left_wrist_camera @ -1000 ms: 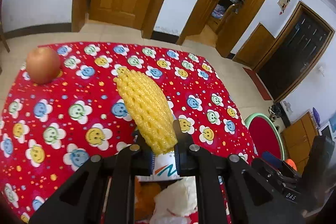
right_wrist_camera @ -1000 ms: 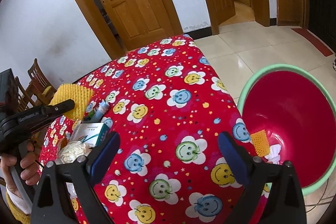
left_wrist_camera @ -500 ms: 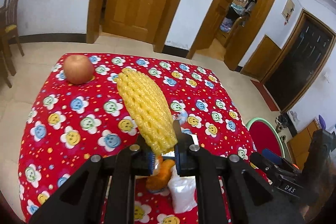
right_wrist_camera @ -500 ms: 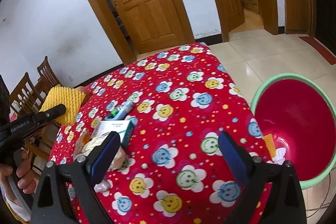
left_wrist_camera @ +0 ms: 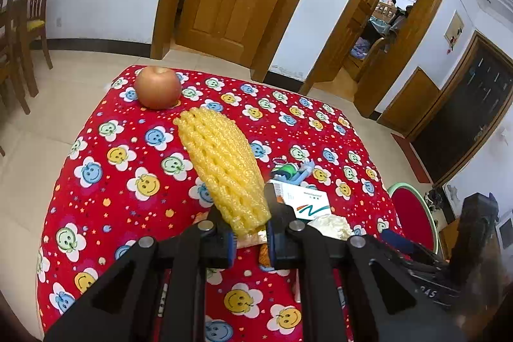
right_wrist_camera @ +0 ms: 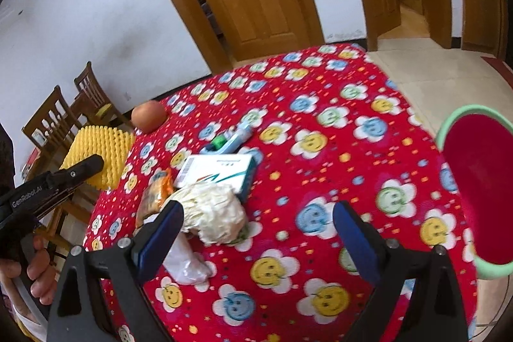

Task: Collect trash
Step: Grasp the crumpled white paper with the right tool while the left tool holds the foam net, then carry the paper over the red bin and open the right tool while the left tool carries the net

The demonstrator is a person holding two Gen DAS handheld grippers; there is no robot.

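While left gripper (left_wrist_camera: pixel 250 233) clamps foam net (left_wrist_camera: pixel 224 169), right gripper (right_wrist_camera: pixel 256 229) gapes.

- "GenRobot.AI": white lettering along the black arm of the left tongs (right_wrist_camera: pixel 81 167), read in the right wrist view.
- Partial white characters, apparently "DAS", on the black body of the right tongs (left_wrist_camera: pixel 431 294), read in the left wrist view.
- White carton (right_wrist_camera: pixel 218 173) on the table: a teal and red swoosh logo; its small print is too blurred to read.
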